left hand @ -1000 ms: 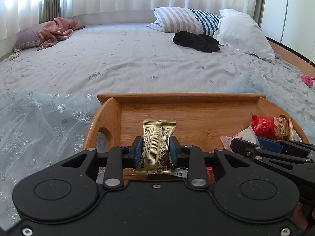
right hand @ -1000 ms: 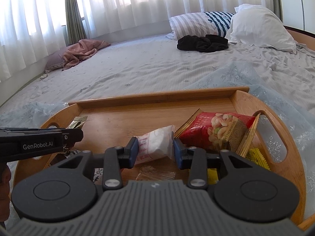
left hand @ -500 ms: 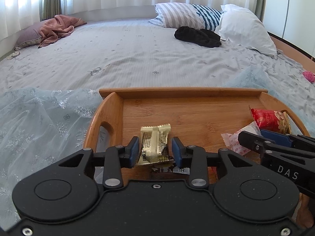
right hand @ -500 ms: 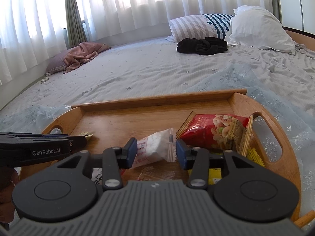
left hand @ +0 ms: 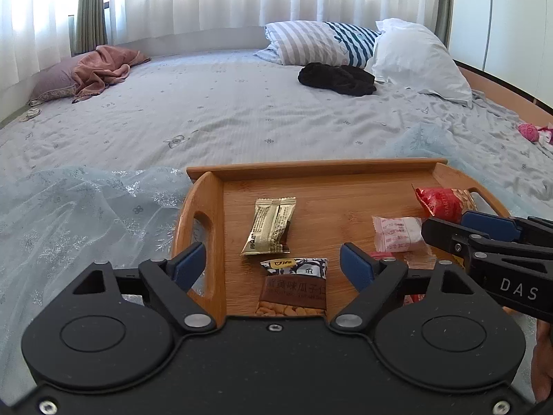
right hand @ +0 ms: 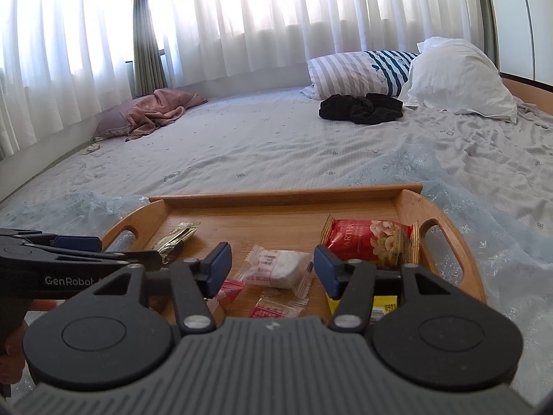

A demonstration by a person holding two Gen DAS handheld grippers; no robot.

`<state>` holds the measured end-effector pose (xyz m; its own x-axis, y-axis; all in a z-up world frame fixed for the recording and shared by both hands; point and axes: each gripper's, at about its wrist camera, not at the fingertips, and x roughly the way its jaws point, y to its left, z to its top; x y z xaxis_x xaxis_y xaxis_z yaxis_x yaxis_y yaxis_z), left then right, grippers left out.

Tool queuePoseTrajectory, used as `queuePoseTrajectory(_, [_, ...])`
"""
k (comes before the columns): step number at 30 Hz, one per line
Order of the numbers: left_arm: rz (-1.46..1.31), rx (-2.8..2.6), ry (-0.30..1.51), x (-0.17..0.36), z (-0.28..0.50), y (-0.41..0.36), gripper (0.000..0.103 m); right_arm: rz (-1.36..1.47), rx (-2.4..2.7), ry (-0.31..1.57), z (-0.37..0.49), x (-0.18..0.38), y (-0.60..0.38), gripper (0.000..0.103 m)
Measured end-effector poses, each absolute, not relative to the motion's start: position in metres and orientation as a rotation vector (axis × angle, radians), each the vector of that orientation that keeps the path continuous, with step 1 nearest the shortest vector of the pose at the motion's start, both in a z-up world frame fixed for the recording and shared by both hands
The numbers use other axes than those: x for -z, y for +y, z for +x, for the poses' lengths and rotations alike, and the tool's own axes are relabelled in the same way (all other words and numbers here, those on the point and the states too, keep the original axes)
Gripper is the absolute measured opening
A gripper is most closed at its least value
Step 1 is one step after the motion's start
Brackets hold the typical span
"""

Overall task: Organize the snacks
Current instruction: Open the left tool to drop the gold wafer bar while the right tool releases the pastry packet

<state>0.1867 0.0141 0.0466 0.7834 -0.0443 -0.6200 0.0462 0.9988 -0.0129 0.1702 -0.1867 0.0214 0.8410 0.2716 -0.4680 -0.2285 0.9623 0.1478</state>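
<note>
A wooden tray (left hand: 311,167) (right hand: 287,195) lies on the bed with several snack packets in it. My left gripper (left hand: 271,257) is opening wide, and its pads touch nothing. A gold packet (left hand: 269,226) (right hand: 178,237) lies flat just beyond its fingertips, with a brown seed packet (left hand: 293,288) below them. My right gripper (right hand: 272,255) (left hand: 446,231) is opening too. A white-and-pink packet (right hand: 276,269) (left hand: 397,233) rests on the tray between its fingers, free of the pads. A red nut bag (right hand: 369,242) (left hand: 444,202) sits at the tray's right.
The tray sits on a pale blue sheer cloth (left hand: 86,214) over the grey bedspread. Pillows (left hand: 414,55), a black garment (left hand: 337,77) and a pink blanket (left hand: 103,69) lie far back. A yellow packet (right hand: 383,306) and a small red packet (right hand: 280,306) lie near the tray's front.
Both grippers have opened and let go: the gold packet and the white-and-pink packet now lie loose on the tray. Both grippers have drawn back and up.
</note>
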Motion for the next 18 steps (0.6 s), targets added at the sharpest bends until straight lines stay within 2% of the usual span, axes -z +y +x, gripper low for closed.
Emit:
queuePoseTrajectory(7, [0.007, 0.067, 0.643, -0.057, 0.152, 0.013, 0.096, 0.043, -0.284, 0.473, 0.140, -0.026, -0.187, 0.078])
queuePoseTrajectory(13, [0.022, 0.062, 0.624, -0.064, 0.123, 0.013, 0.099, 0.023, -0.305, 0.453, 0.112, -0.027, -0.190, 0.085])
queuePoseTrajectory(18, [0.026, 0.075, 0.612, -0.069, 0.100, 0.012, 0.101, 0.010, -0.318, 0.439, 0.090, -0.025, -0.193, 0.088])
